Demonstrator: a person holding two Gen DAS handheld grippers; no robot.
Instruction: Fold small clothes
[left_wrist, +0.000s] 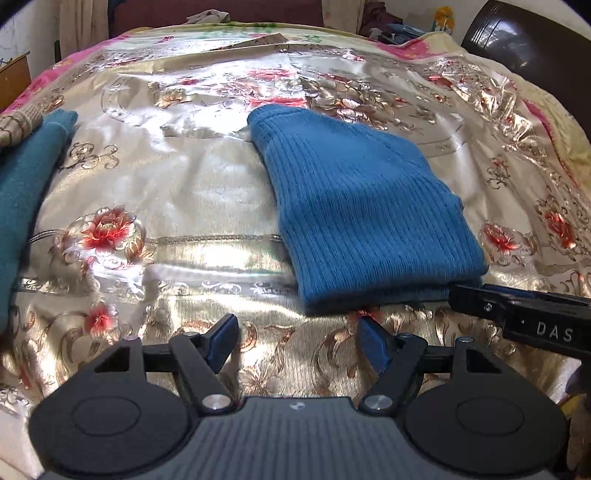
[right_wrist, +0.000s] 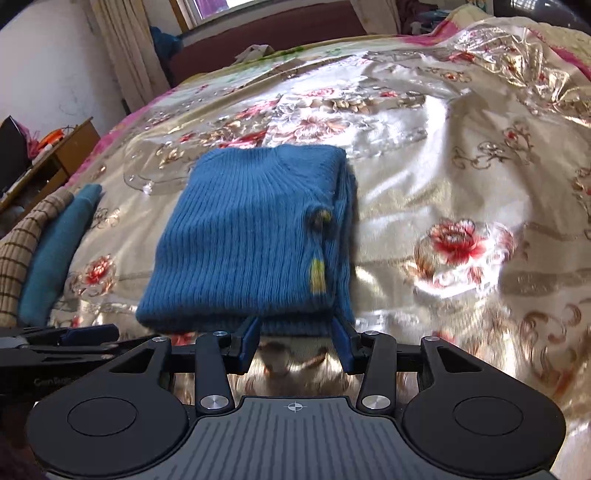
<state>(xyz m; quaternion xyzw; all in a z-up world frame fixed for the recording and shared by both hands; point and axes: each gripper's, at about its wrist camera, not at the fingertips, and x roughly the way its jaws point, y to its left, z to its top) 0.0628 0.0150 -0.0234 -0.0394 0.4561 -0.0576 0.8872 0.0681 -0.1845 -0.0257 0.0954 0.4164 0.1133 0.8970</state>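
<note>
With both the left gripper (left_wrist: 297, 341) and right gripper (right_wrist: 297, 345) jaws parted and empty, the folded blue knit sweater (right_wrist: 247, 236) could slump open on the slick satin bedspread (right_wrist: 443, 155).

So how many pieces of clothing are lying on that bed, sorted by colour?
Blue: 1, the folded ribbed sweater
Teal: 1, the folded garment at the left edge
Beige with brown checks: 1, the checked piece beside the teal one
Total: 3 on the floral bedspread; the heaps far behind the bed are too unclear to count.
</note>
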